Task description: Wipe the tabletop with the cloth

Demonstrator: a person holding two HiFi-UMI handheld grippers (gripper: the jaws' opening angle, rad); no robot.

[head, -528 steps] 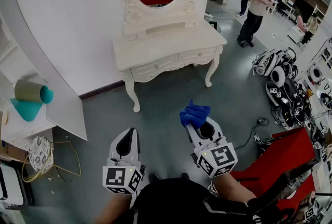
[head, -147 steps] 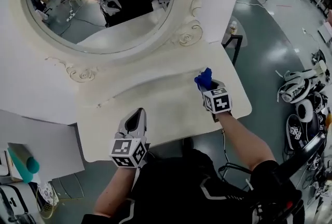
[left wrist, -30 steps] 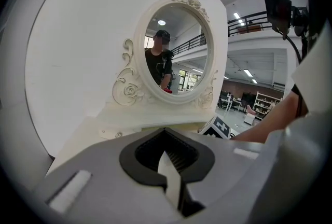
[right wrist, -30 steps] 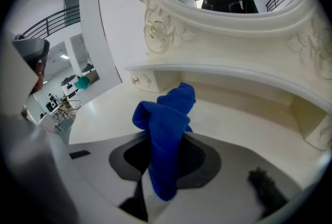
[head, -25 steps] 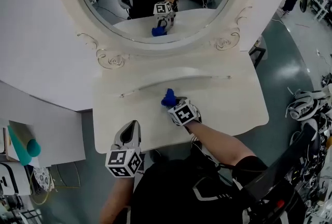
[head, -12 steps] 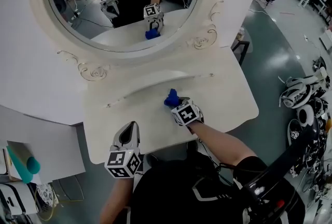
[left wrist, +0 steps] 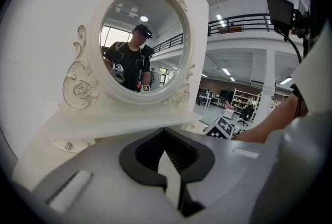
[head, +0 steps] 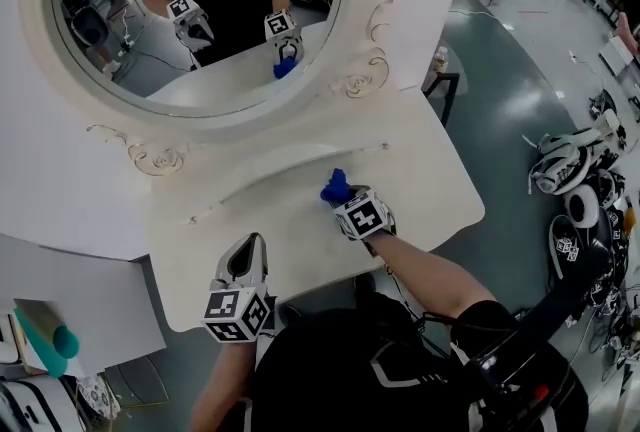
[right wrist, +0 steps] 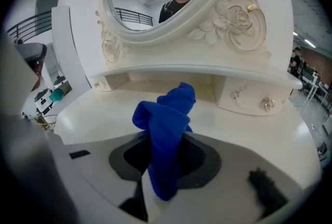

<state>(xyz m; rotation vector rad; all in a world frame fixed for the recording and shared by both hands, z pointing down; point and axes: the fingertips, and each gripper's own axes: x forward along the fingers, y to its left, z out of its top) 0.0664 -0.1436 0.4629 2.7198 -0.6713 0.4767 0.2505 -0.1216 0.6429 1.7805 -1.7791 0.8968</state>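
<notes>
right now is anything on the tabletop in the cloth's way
Nothing visible. The right gripper holds the cloth over bare tabletop; the left gripper, shut and empty, sits near the front edge, apart from it.

Item 1: cloth [head: 335,188]. Deep blue, soft fabric, crumpled into a twisted bunch. I read it as clamped between the closed jaws of my right gripper [head: 346,201], with the free end standing out past them in loose folds. It sits above the middle of the desk, a little toward the front edge. I cannot tell whether it presses on the surface.

Item 2: desk [head: 290,245]. Cream-white tabletop, smooth, with a curved and scalloped front edge. The part I see around the cloth is bare, and I make out no marks on it.
</notes>
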